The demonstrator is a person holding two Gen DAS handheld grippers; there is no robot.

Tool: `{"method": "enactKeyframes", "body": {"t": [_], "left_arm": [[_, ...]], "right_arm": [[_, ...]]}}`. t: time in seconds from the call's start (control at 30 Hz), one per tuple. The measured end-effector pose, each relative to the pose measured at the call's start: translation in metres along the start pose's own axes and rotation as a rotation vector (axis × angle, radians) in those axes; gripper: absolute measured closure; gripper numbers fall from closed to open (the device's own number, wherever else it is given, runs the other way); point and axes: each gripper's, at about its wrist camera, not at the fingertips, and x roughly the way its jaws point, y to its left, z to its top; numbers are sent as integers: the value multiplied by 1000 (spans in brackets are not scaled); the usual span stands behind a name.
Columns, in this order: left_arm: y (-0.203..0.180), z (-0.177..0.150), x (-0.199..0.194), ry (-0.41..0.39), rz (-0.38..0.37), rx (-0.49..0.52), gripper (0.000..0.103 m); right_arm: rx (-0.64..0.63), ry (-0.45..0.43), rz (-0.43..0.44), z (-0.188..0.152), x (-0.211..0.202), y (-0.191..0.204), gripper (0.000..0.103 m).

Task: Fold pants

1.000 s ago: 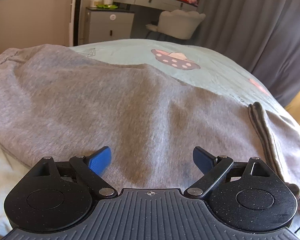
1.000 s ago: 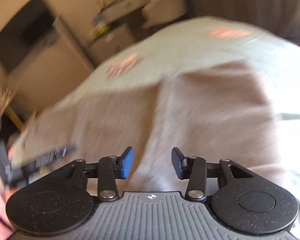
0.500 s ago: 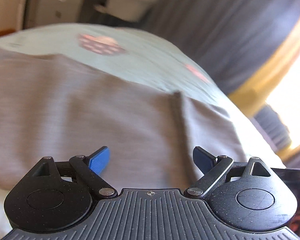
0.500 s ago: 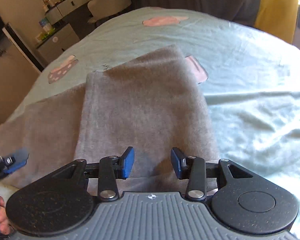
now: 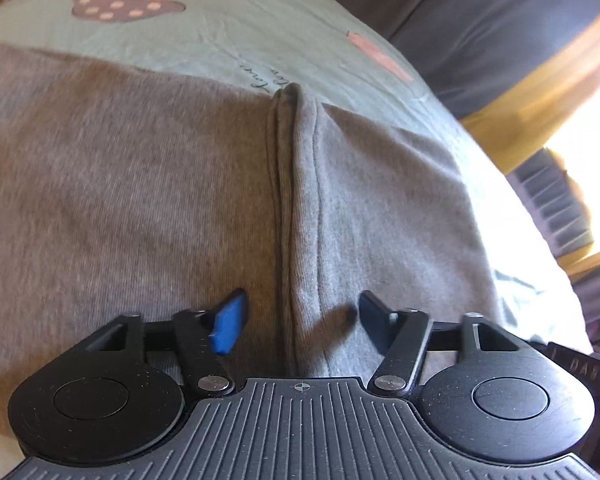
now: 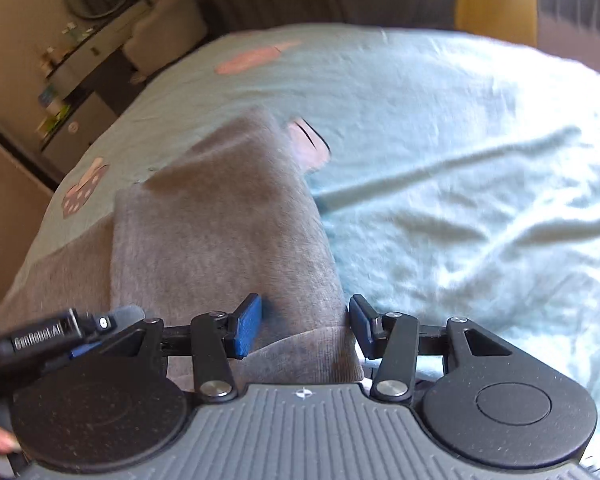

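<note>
Pants (image 5: 148,208) on bed, ridge between left gripper (image 5: 298,320) fingers just closing, ungripped, right gripper (image 6: 305,330) fingers widening, straddling edge.

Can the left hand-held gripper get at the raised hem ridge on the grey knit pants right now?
Probably yes. The left hand-held gripper already straddles the hem ridge of the grey knit pants, its jaws have just been closing, and nothing blocks it.

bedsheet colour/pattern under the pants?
Pale mint-green bedsheet with pink and brown cartoon prints; the grey knit pants lie on it. Best in the right wrist view.
</note>
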Motion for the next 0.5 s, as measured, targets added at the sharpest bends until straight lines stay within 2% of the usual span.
{"method": "enactKeyframes", "body": {"t": [0.1,0.17,0.2,0.3,0.37,0.43,0.5], "left_arm": [[-2,0,0,5,-8,-10,52],[-2,1,1,15,-21,-21,61],[0,1,2,18,-25,-28,62],[2,1,4,18,-28,-34,62],[4,2,6,17,-41,-50,59],[6,4,7,18,-66,-77,50],[5,5,10,18,-77,-76,50]], "right_arm": [[57,15,25,3,9,-6,55],[67,12,25,4,12,-7,53],[69,11,25,4,13,-7,52],[78,10,27,4,13,-7,51],[83,7,27,4,13,-8,50],[89,10,27,5,14,-10,48],[93,10,29,5,14,-10,48]]}}
